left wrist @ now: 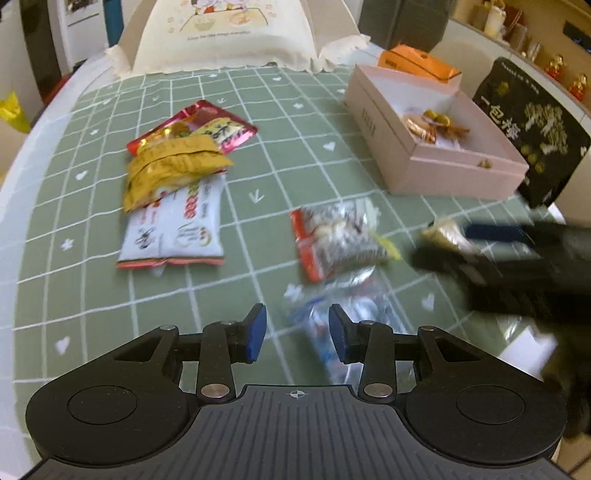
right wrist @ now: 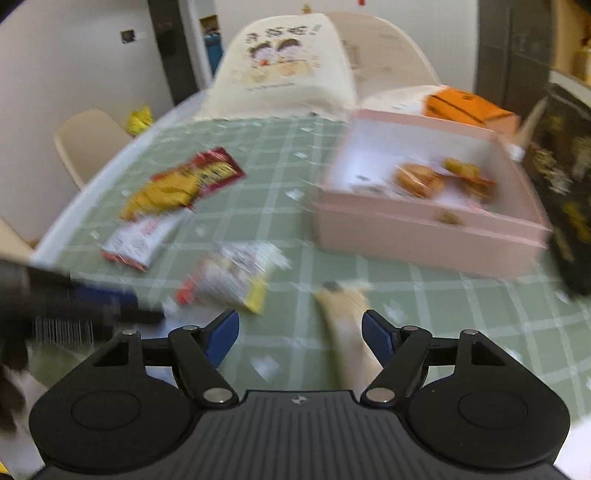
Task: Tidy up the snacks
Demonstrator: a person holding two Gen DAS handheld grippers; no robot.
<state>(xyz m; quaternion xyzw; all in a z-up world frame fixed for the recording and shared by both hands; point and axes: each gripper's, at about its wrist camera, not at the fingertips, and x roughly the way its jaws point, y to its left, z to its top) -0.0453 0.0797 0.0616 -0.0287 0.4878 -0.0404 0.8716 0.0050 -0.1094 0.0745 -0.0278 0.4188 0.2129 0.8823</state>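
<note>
Snack packets lie on a green checked tablecloth (left wrist: 258,155). A yellow packet (left wrist: 173,168) overlaps a red one (left wrist: 207,123) and a white one (left wrist: 177,229) at the left. A clear packet with a red edge (left wrist: 336,236) lies mid-table. My left gripper (left wrist: 297,330) is open over a clear blue-and-white packet (left wrist: 354,317). My right gripper (right wrist: 300,338) is open, with a tan snack (right wrist: 345,314) between its fingers, and shows blurred in the left wrist view (left wrist: 443,243). An open pink box (right wrist: 424,206) holds a few wrapped snacks (right wrist: 419,179).
An orange box (left wrist: 417,61) stands behind the pink box. A black packet with gold print (left wrist: 532,129) leans at the right. A cream chair cushion (left wrist: 225,33) is at the table's far edge. The table edge curves along the left.
</note>
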